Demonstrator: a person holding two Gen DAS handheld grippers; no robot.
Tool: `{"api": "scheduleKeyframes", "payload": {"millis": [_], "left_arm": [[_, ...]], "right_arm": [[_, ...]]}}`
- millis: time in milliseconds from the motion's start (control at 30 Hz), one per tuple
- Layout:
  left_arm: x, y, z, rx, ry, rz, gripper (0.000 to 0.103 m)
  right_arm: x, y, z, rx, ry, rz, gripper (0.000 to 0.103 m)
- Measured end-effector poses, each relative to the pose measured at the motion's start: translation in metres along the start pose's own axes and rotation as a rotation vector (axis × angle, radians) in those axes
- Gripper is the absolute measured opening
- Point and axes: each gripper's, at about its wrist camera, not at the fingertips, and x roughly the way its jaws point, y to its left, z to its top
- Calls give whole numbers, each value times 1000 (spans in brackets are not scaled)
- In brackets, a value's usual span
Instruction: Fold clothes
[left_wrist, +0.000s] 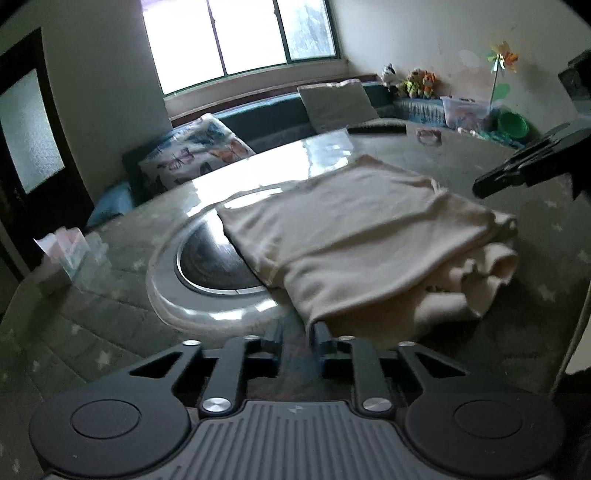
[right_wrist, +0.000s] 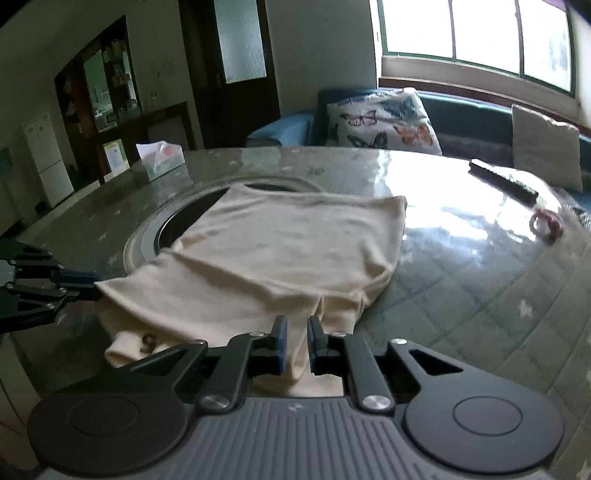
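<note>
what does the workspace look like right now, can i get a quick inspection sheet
surface: round glossy table with a star-pattern cover and a recessed round insert in the middle
job's things: cream garment partly folded, lying over the insert, near edge bunched
clutter: tissue box, dark remote, small pink item
grippers: left gripper at the garment's near corner, jaws a little apart, grip unclear; right gripper with a fold of cloth between its fingers, clamping unclear
cables: nothing seen
surroundings: window, bench with butterfly cushion, soft toys, dark door, white fridge
</note>
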Motion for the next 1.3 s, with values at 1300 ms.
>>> {"api": "scheduleKeyframes", "payload": {"millis": [1300], "left_arm": [[88,-6,37,-60,11,-72,22]], "right_arm": [[36,15,5,-110,28,34,11]]}}
